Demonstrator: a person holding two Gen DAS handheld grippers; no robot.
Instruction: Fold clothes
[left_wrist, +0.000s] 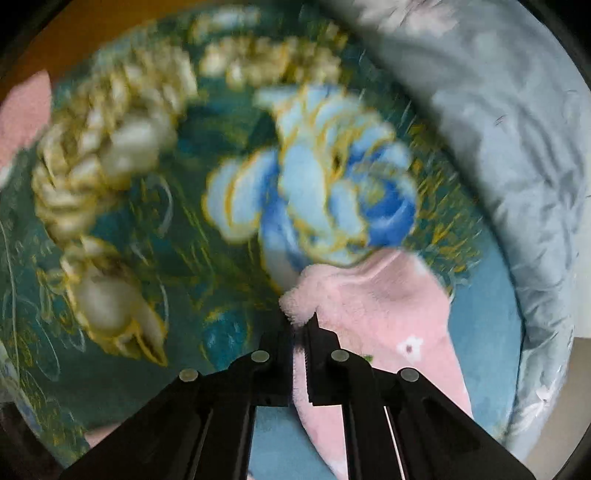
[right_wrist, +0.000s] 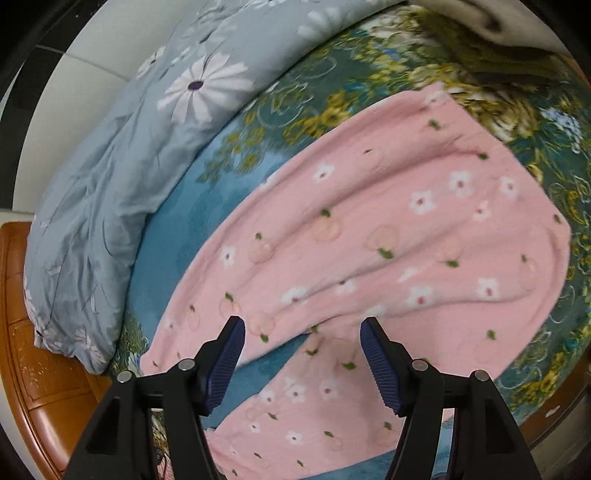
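Teal floral blanket (right_wrist: 306, 99) beside grey-blue daisy-print quilt (right_wrist: 122, 155), wooden bed frame (right_wrist: 33, 354) below.

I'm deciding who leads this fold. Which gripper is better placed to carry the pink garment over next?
Left. The left gripper is already shut on a fuzzy edge of the pink garment, so it could probably pull straight away. The right gripper hangs open above the cloth, gripping nothing.

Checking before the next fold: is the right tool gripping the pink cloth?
No, the right tool stands open above the pink cloth, pads clear of it.
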